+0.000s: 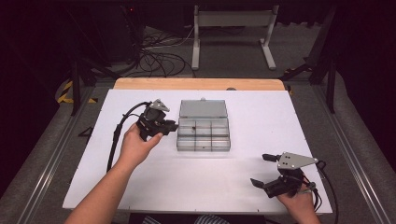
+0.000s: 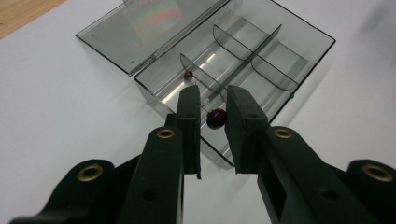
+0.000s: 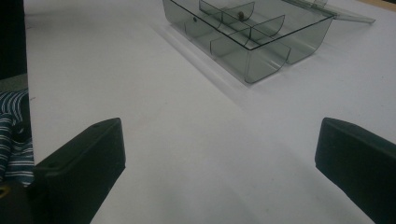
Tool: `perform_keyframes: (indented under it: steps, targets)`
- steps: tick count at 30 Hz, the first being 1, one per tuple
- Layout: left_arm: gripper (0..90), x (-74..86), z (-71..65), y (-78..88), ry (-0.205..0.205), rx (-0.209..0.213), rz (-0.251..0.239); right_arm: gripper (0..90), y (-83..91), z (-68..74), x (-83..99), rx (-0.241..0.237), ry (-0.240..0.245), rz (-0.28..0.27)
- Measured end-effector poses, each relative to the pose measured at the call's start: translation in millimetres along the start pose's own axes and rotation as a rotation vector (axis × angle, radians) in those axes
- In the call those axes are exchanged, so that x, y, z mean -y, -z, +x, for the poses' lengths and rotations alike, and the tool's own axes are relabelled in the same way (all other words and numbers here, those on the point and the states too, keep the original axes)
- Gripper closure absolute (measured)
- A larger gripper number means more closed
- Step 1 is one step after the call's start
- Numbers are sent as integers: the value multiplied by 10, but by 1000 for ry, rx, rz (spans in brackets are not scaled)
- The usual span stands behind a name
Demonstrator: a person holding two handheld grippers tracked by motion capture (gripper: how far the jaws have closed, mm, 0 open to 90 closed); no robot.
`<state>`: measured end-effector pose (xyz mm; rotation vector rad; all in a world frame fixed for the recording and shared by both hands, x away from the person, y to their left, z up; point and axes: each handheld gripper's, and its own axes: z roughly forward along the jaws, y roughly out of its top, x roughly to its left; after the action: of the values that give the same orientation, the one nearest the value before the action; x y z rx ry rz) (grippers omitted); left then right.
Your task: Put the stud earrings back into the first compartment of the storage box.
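The compartment box point(image 1: 203, 134) lies mid-table point(image 1: 243, 182), its lid point(image 1: 203, 108) open behind it.

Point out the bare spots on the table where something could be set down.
Widest free patch: the white table between the clear divided box and the near edge, bordered by the left forearm and the right tool. Also free: right of the box. Crowded: the box's left end, where the left tool holds a dark red bead.

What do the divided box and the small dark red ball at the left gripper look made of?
Box: smoky clear plastic, glossy; the table shows through and its lid gives rainbow glare. Ball: dark red, shiny, with a bright highlight, likely a glass or plastic bead; it sits between the left gripper pads.
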<state>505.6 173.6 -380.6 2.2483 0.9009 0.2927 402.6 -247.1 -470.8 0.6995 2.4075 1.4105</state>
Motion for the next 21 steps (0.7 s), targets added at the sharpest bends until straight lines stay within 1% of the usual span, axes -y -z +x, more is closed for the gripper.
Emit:
perform_keyframes:
  steps: [5, 10, 13, 16, 20, 21]
  targets:
    - [758, -34, 47, -116, 12, -3, 5, 26, 0, 0, 1, -2, 1, 1]
    - [758, -57, 83, -231, 17, -15, 6, 27, 6, 0, 1, -2, 2, -1]
    - [758, -59, 113, -312, 27, -19, 10, 26, 5, -1, 1, -3, 2, -1]
    - [757, -55, 146, -385, 40, -18, 10, 26, 7, 0, 1, -3, 3, -1]
    - [757, -54, 183, -460, 65, -2, -3, 26, 10, -2, 2, -4, 3, -3]
    - [757, -56, 187, -475, 65, -3, 0, 26, 9, -3, 2, -4, 3, -2]
